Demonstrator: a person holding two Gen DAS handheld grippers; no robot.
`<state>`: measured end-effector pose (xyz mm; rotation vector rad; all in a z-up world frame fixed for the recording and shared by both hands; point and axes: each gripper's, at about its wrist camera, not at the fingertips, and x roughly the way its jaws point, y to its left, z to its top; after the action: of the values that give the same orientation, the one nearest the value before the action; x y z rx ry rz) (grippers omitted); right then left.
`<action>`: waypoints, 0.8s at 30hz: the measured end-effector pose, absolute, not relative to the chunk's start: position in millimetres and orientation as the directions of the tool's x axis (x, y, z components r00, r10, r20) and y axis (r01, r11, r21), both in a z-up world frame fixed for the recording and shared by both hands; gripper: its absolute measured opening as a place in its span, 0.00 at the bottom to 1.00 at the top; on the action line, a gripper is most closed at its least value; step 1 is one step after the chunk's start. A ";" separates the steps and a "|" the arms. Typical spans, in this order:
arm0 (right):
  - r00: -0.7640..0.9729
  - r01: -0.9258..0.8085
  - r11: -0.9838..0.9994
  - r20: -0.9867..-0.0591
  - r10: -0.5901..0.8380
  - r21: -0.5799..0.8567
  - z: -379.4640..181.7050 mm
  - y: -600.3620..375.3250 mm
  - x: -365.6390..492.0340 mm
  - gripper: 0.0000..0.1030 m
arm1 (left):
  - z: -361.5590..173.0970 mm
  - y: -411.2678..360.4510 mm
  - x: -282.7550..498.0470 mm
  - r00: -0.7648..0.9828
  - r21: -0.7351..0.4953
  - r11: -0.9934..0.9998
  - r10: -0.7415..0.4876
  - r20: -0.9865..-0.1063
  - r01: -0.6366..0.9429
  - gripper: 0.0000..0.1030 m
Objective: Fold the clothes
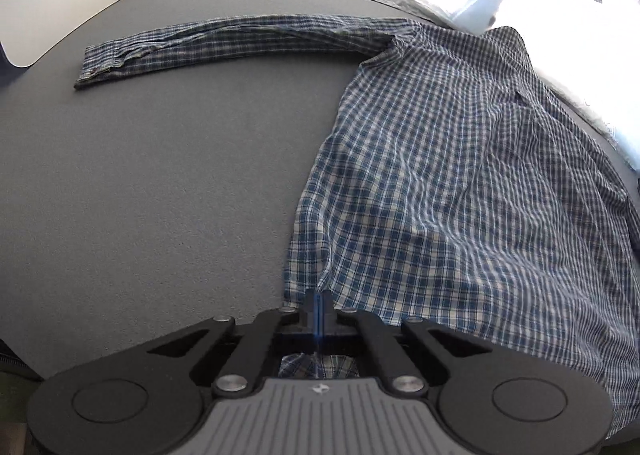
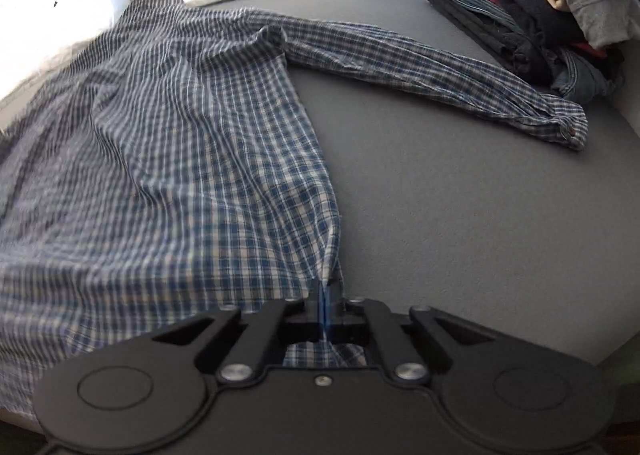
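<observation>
The checked shirt [image 1: 460, 183] was light and limp on the bench [image 1: 160, 195]; each hand-held gripper, left [image 1: 319, 305] and right [image 2: 326, 297], was clamped on a hem corner, a sound hold.

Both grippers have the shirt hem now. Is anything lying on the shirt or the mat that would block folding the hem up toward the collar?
Nothing visible does. The left gripper and right gripper are shut on the shirt hem. Its body is bare. The clothes pile sits off to the right, beyond the sleeve, clear of the fold path.
</observation>
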<state>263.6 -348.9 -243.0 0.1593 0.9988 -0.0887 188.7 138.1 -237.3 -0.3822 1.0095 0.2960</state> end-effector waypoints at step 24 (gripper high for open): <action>0.684 0.036 0.998 -0.729 0.012 0.050 -205.9 -343.5 364.9 0.49 | -187.7 148.0 292.8 0.646 -0.205 0.919 0.068 -0.761 -0.338 0.57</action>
<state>364.9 -343.5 -205.9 0.0615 0.8177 -0.0133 292.8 148.0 -187.7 -0.3456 0.8412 0.2366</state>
